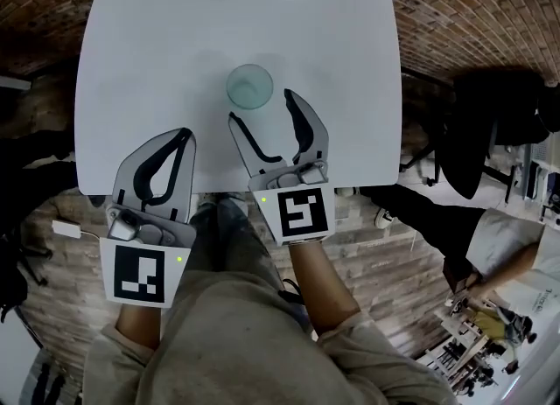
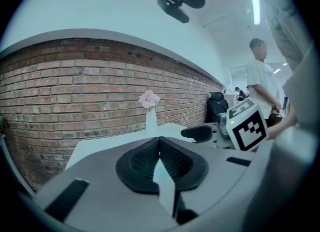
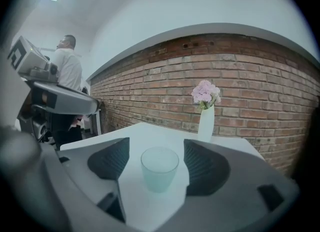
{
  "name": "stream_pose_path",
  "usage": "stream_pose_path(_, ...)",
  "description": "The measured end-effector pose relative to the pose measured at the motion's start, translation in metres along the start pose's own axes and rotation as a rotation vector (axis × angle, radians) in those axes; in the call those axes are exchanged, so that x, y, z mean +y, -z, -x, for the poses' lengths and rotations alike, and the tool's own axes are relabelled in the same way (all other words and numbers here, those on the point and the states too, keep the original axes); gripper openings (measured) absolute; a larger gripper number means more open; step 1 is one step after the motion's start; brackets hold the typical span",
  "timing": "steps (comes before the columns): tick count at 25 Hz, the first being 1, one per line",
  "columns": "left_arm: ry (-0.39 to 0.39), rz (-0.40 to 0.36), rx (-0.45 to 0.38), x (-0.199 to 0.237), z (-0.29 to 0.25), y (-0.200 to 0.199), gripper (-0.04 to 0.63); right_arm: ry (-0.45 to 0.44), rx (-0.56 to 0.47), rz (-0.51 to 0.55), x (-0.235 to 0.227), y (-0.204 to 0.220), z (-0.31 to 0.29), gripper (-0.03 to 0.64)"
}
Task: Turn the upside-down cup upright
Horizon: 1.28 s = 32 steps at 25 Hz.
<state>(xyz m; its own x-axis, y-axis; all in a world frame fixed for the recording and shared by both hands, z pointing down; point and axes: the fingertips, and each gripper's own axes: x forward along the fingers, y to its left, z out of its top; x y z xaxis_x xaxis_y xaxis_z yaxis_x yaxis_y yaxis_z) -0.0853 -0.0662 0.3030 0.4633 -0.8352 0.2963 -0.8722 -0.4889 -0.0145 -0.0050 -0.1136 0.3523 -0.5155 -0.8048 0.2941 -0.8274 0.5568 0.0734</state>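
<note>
The left claw (image 1: 181, 139) sits low at the near edge of the white surface (image 1: 149, 36), its jaws pressed together with nothing between them. Its own view shows the two dark pads meeting in one line. From there the cup can't be seen, only the surface's far end, the brick wall (image 2: 75, 95) and part of the right claw (image 2: 200, 133) poking in from the side.

The cup (image 1: 249, 87) stands near the middle of the surface, mouth up, pale and see-through. Where its base meets the surface is hard to make out.

The right claw (image 1: 261, 108) is spread wide, with the cup just off its tips. In the right gripper view the cup (image 3: 159, 168) sits framed between the pads (image 3: 110, 158) with a clear gap on each side, so nothing is gripped.

The vase (image 3: 205, 121) of pink flowers stands at the far edge by the wall. From overhead it is cut off at the top.
</note>
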Motion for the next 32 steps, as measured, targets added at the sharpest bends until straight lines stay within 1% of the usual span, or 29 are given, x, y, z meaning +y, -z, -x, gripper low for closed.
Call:
stream_pose_path(4,-0.004,0.006,0.006,0.004,-0.002,0.003,0.008,0.01,0.032,-0.008,-0.002,0.013,-0.016,0.351)
stream_pose_path(13,0.005,0.009,0.038,0.007,-0.011,0.01,0.008,0.011,0.105,-0.006,-0.003,0.031,-0.039,0.379)
stream_pose_path(17,0.015,0.006,0.052,0.007,-0.017,0.013,0.008,0.01,0.124,-0.012,-0.004,0.037,-0.047,0.385)
stream_pose_path(22,0.036,-0.016,0.096,0.005,-0.023,0.021,0.008,0.012,0.141,-0.017,-0.004,0.043,-0.054,0.393)
stream_pose_path(32,0.065,-0.007,0.103,-0.001,-0.028,0.024,0.008,0.015,0.166,-0.023,-0.004,0.055,-0.064,0.397)
